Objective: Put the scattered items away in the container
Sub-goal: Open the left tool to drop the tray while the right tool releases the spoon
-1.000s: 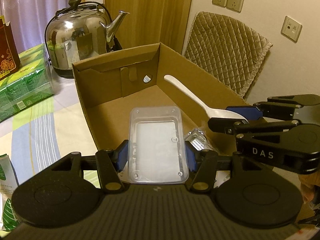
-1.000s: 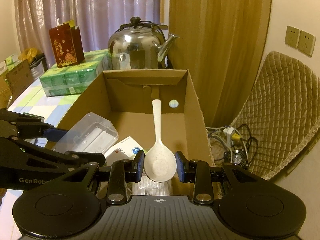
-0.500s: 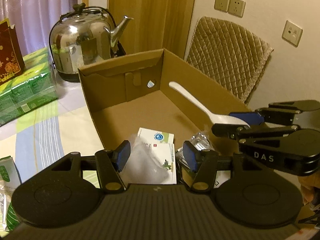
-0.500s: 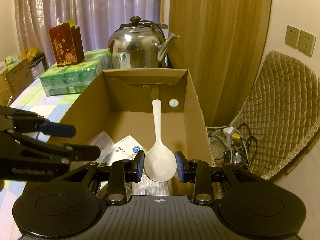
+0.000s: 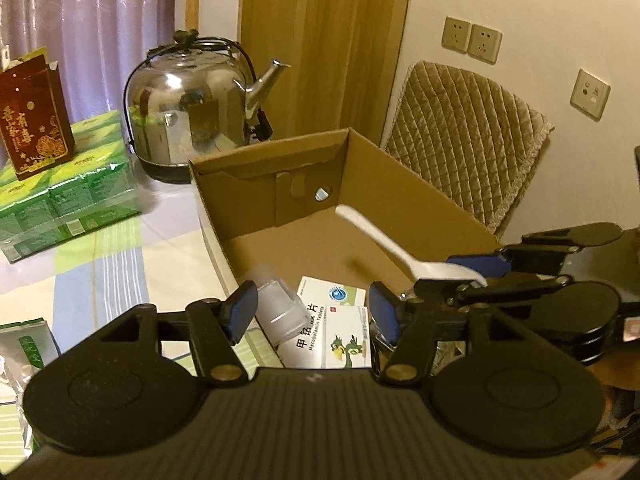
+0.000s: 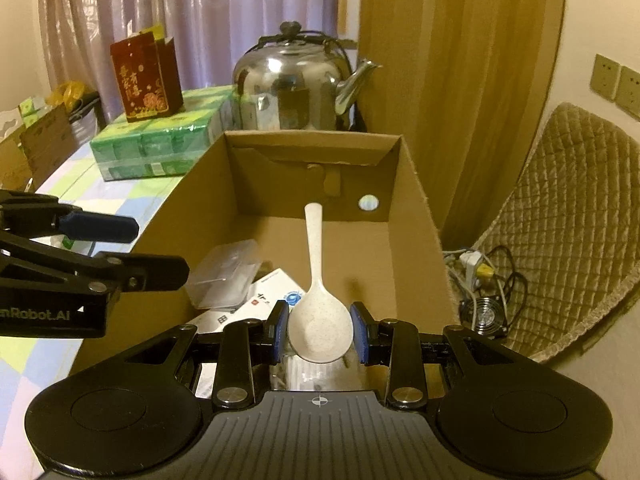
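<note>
Cardboard box (image 6: 416,216) walls flank both claws: right gripper (image 6: 320,330) pinches white spoon (image 6: 318,304) bowl, handle toward the bare far floor; left gripper (image 5: 312,310) spread, clear tray (image 5: 276,308) dropped between its fingers.

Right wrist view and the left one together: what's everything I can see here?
Open brown cardboard box: one, on the table.
White plastic rice spoon: one, held over the box.
Clear plastic container: one, inside the box.
White medicine cartons: two, inside the box.
Shiny steel kettle: one, behind the box.
Green tissue packs: one stack, left of the kettle.
Dark red gift bag: one, on the tissue packs.
Quilted beige chair: one, right of the box.
Left gripper: fingers open, empty.
Right gripper: fingers clamping the spoon's bowl.
</note>
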Demonstrator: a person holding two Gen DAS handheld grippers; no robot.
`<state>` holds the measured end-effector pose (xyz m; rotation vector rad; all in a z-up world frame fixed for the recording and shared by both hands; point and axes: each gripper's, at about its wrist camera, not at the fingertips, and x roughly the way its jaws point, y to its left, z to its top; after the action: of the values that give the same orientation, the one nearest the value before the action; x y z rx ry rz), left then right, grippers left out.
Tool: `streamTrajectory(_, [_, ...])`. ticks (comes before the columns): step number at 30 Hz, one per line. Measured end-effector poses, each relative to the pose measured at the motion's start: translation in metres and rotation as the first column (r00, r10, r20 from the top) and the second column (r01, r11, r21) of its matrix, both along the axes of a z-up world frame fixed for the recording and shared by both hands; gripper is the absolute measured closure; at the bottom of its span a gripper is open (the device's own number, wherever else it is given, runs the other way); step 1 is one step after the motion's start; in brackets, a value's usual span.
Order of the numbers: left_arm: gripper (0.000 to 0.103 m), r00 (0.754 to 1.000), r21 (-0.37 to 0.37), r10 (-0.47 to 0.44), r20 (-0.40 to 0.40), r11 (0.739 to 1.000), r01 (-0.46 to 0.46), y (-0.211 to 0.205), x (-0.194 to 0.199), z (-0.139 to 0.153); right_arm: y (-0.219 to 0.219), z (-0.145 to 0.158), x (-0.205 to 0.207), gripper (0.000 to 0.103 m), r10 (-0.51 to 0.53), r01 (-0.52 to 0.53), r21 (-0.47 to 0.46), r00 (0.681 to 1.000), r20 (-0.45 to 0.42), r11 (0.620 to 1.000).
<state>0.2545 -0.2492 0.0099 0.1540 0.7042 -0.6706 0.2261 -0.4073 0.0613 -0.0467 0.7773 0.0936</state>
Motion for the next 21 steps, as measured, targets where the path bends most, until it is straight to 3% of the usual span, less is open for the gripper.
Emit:
streamTrajectory(8, [0.045,1.000,-0.010,0.020,-0.004,1.000,-0.020,0.009,0.003,0.001,0.004,-0.007,0.009,0.072,-0.003,0.003,0.033,1.000,-0.010,0.999])
streamTrajectory(12, [0.045,1.000,-0.009,0.026,-0.001,1.000,-0.026,0.014,0.003,0.001,0.000,-0.005,0.002,0.042,-0.023,0.023,0.030,1.000,0.019,0.999])
streamTrajectory(21, [0.042,0.999,-0.010,0.048,0.013,0.999,-0.048,0.027,-0.001,0.006,-0.002,0.005,-0.015,0.034,-0.022,0.021,0.013,0.999,0.044,1.000])
